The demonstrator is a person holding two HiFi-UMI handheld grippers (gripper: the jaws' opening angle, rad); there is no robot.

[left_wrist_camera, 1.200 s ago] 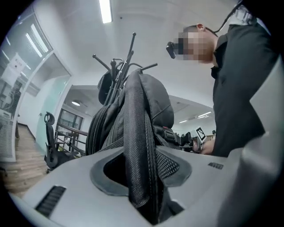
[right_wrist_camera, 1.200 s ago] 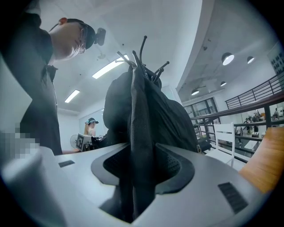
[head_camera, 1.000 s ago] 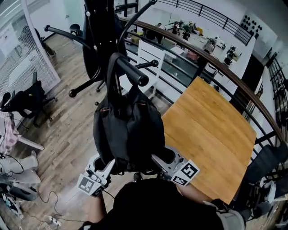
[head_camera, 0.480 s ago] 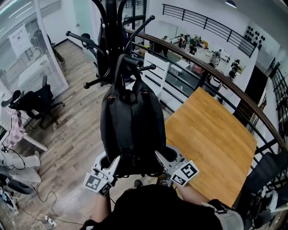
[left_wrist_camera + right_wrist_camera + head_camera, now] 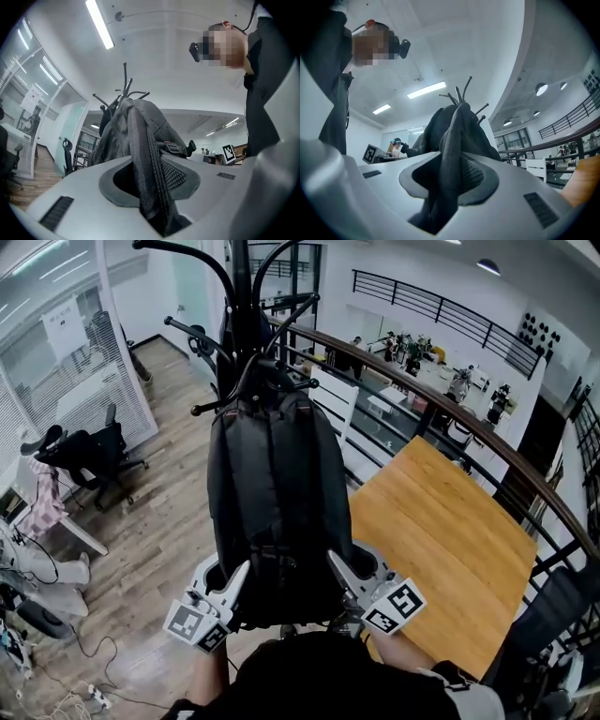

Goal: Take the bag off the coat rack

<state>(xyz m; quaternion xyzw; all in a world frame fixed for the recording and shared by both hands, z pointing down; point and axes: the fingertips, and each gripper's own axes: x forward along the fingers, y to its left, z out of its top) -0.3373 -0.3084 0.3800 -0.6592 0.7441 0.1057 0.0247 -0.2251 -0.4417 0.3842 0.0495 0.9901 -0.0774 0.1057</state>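
An open-plan office: glass partition far left, a black swivel chair beside it, wooden table right, cluttered desks beyond the railing.

Coat rack top (cropped away)

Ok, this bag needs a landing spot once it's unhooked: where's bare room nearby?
The wooden table, between the railing and the person, is bare. The floor strip left of the bag is open; further left, an office chair and cables crowd it.
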